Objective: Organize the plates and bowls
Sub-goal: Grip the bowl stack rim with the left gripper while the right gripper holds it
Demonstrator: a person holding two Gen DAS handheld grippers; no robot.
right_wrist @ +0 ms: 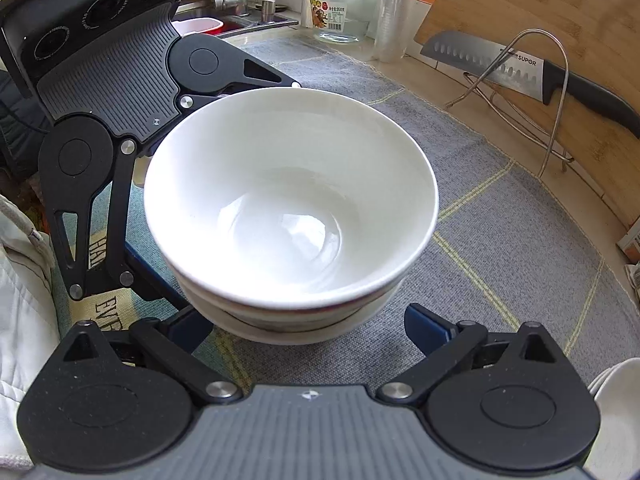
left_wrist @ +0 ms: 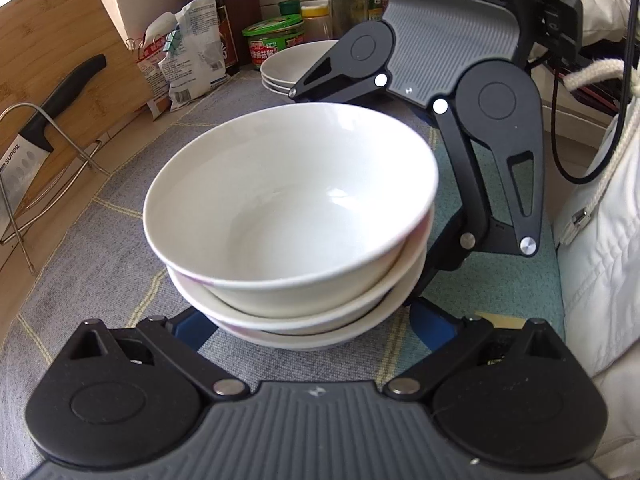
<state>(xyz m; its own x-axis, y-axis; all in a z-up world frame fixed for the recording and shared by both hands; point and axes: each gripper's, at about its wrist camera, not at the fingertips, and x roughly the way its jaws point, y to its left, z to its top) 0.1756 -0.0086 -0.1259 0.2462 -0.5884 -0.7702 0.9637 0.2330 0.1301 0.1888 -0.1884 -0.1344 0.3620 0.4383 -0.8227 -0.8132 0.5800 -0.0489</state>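
On the far left in the left wrist view, a knife (left_wrist: 48, 120) with a black handle hangs in a wire rack (left_wrist: 60, 152) in front of a wooden cutting board (left_wrist: 60, 40). Next to them sits a crinkly food bag (left_wrist: 188, 52), and behind it are a dark bottle (left_wrist: 208, 8) and a jar with a green lid (left_wrist: 276, 40).

In the middle, a stack of white bowls (left_wrist: 292, 208) stands on a gray cloth mat (left_wrist: 100, 240). The top bowl sits a bit crooked in the ones under it. Behind the stack is a small pile of white plates (left_wrist: 296, 66), well apart from the bowls.

The left gripper (left_wrist: 308, 330) is spread wide, with one blue finger on each side of the bottom of the stack. I cannot tell if the fingers touch the bowls.

To the right, the right gripper (left_wrist: 416, 276) reaches in from the other side. Its fingers are tucked behind the bowls there. In its own view, the right gripper (right_wrist: 308, 330) is spread wide around the bottom of the same stack, holding nothing. A glass jar (right_wrist: 340, 8) stands far behind the bowls.
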